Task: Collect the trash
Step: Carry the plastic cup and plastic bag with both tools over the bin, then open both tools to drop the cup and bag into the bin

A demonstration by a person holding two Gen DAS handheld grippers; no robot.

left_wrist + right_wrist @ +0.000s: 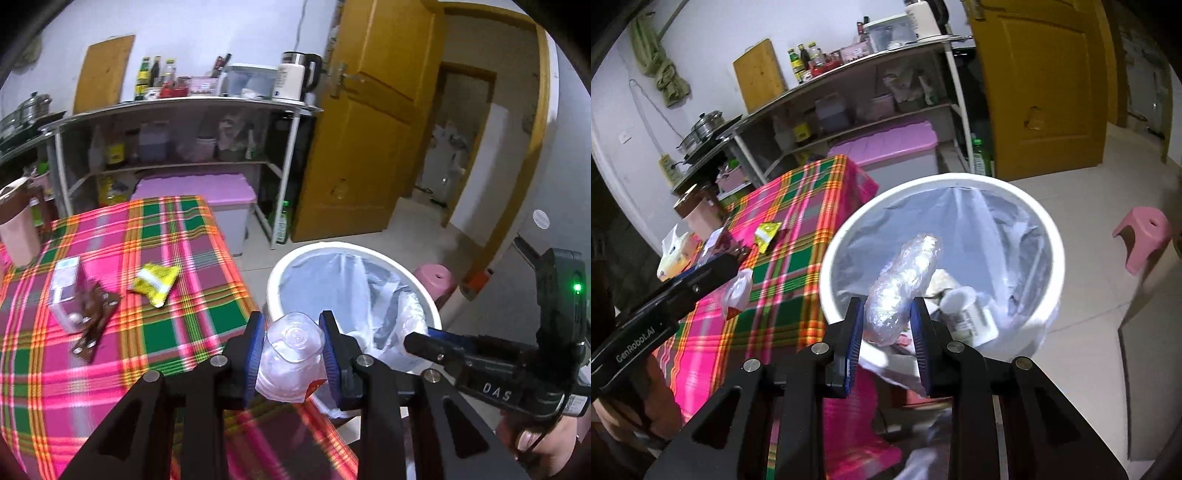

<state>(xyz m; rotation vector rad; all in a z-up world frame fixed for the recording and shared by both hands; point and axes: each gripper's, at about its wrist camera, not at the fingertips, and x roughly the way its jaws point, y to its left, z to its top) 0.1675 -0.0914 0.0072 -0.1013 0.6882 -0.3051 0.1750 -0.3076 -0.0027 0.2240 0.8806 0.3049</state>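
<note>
— So, from the left wrist view, the left gripper point(292, 345) is clamped on a crushed clear plastic bottle point(290, 354), its blue pads pressing both sides. It hangs over the table edge, just short of the white bin point(275, 280).

— What could go wrong?

— If the jaws let go now, the bottle would likely hit the rim or land on the checked tablecloth point(122, 350), since it is not yet over the opening. More trash waits on the cloth: a yellow wrapper point(157, 282), a brown wrapper point(98, 314) and a small carton point(64, 286).

— And the bin?

— Lined with a clear bag point(354, 280); its contents are hidden in this view.

— The right wrist view?

— The right gripper point(884, 332) holds a wad of crumpled clear plastic point(905, 284) between narrow jaws, above the near rim of the bin. The wad is light and might cling to a pad or drift outside.

— What is inside?

— A white cup point(971, 314) with printing lies on its side in the liner, with scraps beside it that are too unclear to name.
</note>
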